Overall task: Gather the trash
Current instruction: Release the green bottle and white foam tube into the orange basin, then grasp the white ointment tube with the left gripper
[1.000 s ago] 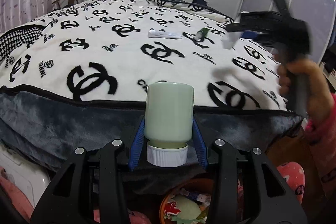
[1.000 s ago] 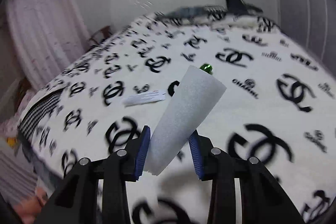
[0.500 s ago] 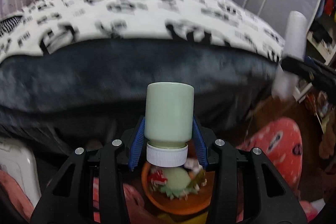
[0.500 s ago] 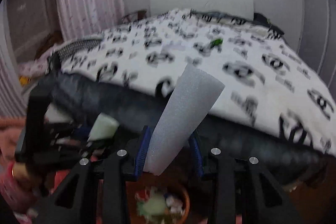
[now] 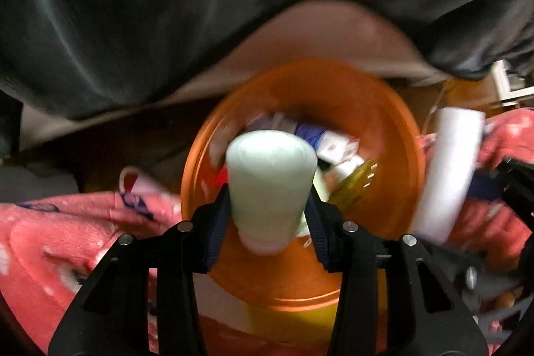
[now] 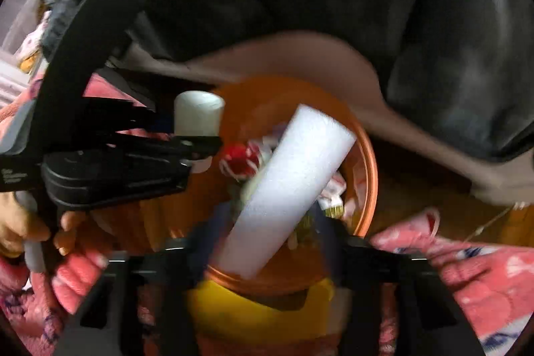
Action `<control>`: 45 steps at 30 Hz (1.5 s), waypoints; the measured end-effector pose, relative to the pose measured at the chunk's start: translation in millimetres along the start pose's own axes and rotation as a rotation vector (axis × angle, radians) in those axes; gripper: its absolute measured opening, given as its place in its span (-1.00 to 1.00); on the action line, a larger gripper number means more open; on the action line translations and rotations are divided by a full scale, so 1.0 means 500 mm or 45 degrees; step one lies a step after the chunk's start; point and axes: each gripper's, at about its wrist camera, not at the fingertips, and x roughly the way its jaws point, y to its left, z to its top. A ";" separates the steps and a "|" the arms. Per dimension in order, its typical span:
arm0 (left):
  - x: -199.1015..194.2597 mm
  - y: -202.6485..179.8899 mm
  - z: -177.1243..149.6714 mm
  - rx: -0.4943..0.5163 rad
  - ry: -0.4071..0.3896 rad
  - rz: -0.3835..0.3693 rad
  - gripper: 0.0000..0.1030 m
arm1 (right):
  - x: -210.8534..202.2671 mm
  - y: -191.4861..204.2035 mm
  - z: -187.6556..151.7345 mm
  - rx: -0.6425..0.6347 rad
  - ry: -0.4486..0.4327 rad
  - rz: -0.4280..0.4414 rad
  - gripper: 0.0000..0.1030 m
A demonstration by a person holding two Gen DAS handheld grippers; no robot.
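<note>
Left wrist view: my left gripper (image 5: 268, 212) hangs over the orange bin (image 5: 393, 122), jaws opening, the pale green bottle (image 5: 270, 182) between its pads; my right gripper (image 6: 267, 239) is opening too, the white foam roll (image 6: 287, 186) loose between them above the trash

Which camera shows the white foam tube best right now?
The right wrist view: the foam tube runs full length between the right gripper's opening jaws, over the orange bin. The left wrist view catches it blurred at the right edge.
</note>
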 end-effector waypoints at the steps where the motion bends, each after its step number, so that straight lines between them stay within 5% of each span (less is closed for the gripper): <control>1: 0.002 0.001 -0.001 -0.003 -0.001 0.010 -0.03 | 0.004 -0.007 -0.001 0.018 0.004 -0.001 0.46; 3: -0.005 0.000 -0.003 -0.008 -0.030 0.020 0.29 | 0.008 -0.016 -0.002 0.047 0.007 0.029 0.46; 17: -0.055 0.003 -0.003 -0.050 -0.164 0.101 0.30 | -0.021 -0.038 -0.015 0.112 -0.102 0.009 0.54; 26: -0.295 0.018 -0.023 -0.050 -0.548 0.179 0.30 | -0.037 -0.033 -0.017 0.101 -0.154 0.006 0.57; 29: -0.444 0.033 -0.002 -0.067 -0.772 0.165 0.57 | -0.037 -0.029 -0.016 0.088 -0.162 0.010 0.57; 34: -0.590 0.052 0.121 -0.061 -0.969 0.236 0.70 | -0.046 -0.013 -0.015 0.040 -0.197 0.015 0.58; 37: -0.635 0.061 0.250 -0.013 -1.014 0.163 0.71 | -0.045 -0.010 -0.016 0.021 -0.205 0.020 0.60; 40: -0.650 0.059 0.374 0.075 -1.026 0.199 0.71 | -0.041 -0.022 -0.016 0.046 -0.199 0.042 0.60; 45: -0.589 0.037 0.566 0.353 -0.897 0.436 0.71 | -0.030 -0.055 -0.014 0.127 -0.184 0.094 0.60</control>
